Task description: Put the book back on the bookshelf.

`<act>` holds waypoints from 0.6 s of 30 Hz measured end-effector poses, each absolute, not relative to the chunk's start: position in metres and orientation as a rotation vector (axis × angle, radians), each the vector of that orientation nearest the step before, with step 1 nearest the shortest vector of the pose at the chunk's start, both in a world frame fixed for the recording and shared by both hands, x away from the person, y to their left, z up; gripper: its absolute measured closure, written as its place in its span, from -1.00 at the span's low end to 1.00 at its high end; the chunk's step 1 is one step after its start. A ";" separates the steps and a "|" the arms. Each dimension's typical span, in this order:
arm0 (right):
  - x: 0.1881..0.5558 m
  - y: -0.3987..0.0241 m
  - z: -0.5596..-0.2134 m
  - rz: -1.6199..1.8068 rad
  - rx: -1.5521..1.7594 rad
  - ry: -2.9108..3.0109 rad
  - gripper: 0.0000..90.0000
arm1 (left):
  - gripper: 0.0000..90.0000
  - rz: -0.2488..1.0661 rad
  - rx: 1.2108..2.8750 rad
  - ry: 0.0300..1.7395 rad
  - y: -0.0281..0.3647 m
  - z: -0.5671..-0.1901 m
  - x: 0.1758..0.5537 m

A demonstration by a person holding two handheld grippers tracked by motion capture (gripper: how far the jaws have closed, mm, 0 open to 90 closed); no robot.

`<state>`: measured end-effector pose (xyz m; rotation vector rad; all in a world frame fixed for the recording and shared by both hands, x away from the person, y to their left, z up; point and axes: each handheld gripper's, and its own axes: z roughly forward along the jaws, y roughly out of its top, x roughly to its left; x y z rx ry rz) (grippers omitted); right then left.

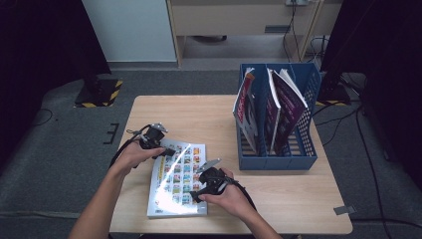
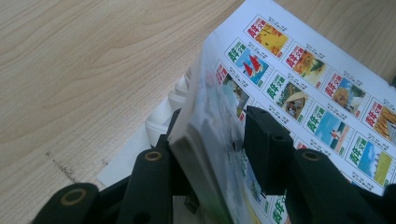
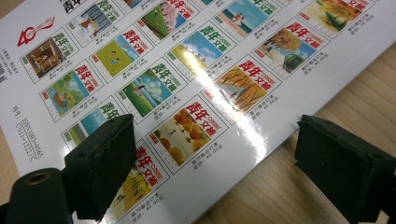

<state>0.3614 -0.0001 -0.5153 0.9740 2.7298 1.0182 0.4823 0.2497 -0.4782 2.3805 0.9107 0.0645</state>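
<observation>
L gripper (image 2: 219,154): jaws narrowly apart, pinching the lifted edge of the glossy white magazine w/ rows of small colour pictures (image 2: 303,88); cover edge stands between the pads, raised off the pale wood table (image 2: 84,60). L hand (image 1: 133,154) at the mag's far-left corner, forearm angled in. R gripper (image 3: 215,163): jaws spread wide, nothing clamped; one pad over the cover, the other over bare wood past the mag's edge. R hand (image 1: 226,195) at the mag's right side.

A magazine (image 1: 177,181) lies on the table (image 1: 278,199), left of a file rack (image 1: 303,149) holding more.

Wooden table (image 1: 199,112): magazine (image 1: 179,191), blue rack (image 1: 278,162)
</observation>
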 end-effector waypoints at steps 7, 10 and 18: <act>0.361 0.000 -0.515 1.018 0.973 2.730 -0.72 | 0.37 0.055 2.381 0.928 0.251 -0.479 0.485; 0.361 0.000 -0.515 1.018 0.972 2.730 -0.72 | 0.36 0.039 2.381 0.932 0.251 -0.478 0.488; 0.361 0.000 -0.516 1.028 0.974 2.728 -0.72 | 0.31 0.038 2.421 0.933 0.249 -0.477 0.493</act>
